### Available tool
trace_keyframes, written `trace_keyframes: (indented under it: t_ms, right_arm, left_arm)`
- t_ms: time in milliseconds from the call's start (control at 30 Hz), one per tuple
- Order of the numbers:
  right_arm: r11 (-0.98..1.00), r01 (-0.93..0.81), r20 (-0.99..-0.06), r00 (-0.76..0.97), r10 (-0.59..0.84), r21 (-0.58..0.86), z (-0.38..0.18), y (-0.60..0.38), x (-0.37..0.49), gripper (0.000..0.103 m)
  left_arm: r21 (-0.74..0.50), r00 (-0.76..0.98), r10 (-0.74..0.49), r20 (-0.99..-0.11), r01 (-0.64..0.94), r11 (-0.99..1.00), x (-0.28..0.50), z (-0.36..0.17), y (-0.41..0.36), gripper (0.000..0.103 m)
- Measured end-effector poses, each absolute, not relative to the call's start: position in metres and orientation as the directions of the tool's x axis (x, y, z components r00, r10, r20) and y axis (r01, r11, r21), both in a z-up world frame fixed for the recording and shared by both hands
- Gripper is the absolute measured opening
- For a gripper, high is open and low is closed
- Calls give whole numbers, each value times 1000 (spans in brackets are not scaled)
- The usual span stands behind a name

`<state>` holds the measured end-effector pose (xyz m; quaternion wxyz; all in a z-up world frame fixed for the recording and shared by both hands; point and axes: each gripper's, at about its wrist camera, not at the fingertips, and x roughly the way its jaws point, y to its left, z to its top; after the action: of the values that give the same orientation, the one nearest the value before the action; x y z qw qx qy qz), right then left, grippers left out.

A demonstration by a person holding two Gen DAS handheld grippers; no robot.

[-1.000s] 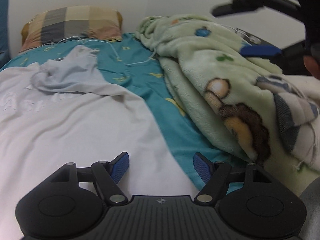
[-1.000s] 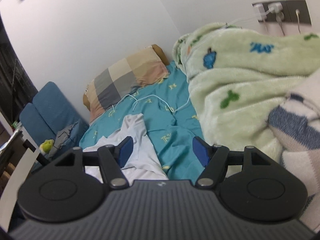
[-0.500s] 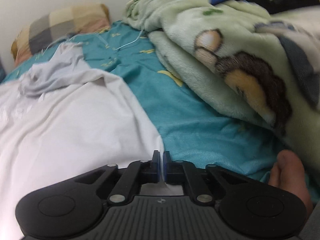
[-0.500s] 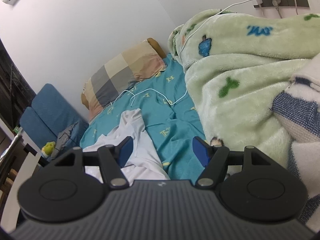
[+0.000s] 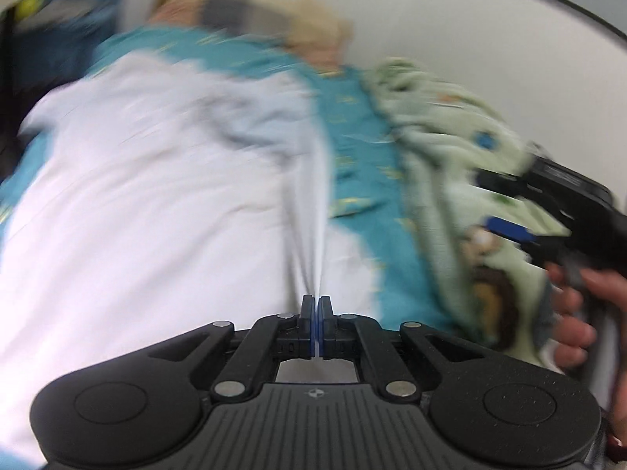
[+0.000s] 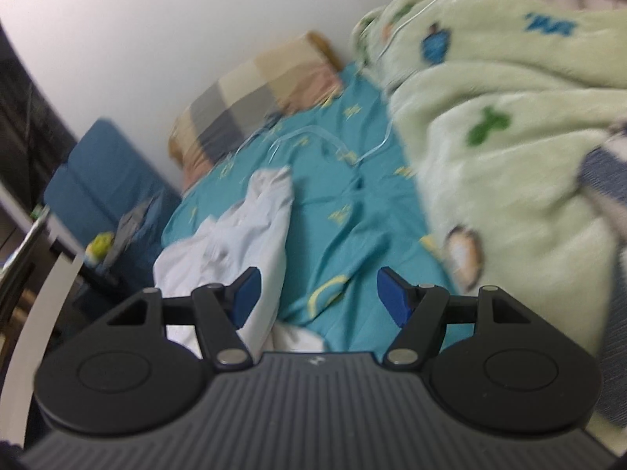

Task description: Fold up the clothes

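Right now the left gripper (image 5: 316, 313) is clenched on the edge of the white garment (image 5: 149, 203), its blue pads pressed together with a taut ridge of cloth running straight ahead from the fingertips. The rest of the garment spreads out ahead and to that gripper's left over the teal bedsheet (image 5: 360, 164). The left wrist view is badly smeared, so finer folds cannot be made out.

Off to its right the fleecy green blanket (image 5: 443, 180) is heaped up along the wall side of the bed. In front of the blanket hangs the right gripper (image 5: 509, 231), held by a hand (image 5: 580, 313) at the far right edge.

The right gripper (image 6: 315, 293) is released, jaws standing wide with nothing between them, only bedsheet (image 6: 352, 211) beneath. The white garment (image 6: 250, 227) lies ahead and to its left, passing behind its left finger. The green blanket (image 6: 501, 125) crowds in on its right. Farther ahead a checked pillow (image 6: 258, 94) sits against the wall, a thin white cable (image 6: 305, 137) trails over the sheet before it, and a blue chair (image 6: 106, 180) stands beyond the bed's left edge.
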<state>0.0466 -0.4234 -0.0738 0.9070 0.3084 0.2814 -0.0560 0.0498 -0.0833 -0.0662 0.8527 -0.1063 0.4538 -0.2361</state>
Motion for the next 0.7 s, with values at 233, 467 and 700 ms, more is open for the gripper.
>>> trace_keyframes:
  t_ms: [233, 467, 700]
  right_arm:
    - [857, 178, -614, 767, 187, 484, -83, -393, 64, 68]
    - [825, 182, -636, 729, 252, 535, -92, -388, 70, 68]
    - [740, 159, -590, 719, 367, 654, -100, -388, 71, 69]
  left_arm:
    - [-525, 364, -505, -783, 48, 850, 74, -119, -30, 1]
    - [-546, 423, -553, -718, 152, 824, 61, -98, -34, 22]
    - [-526, 429, -569, -702, 226, 820, 45, -97, -53, 48]
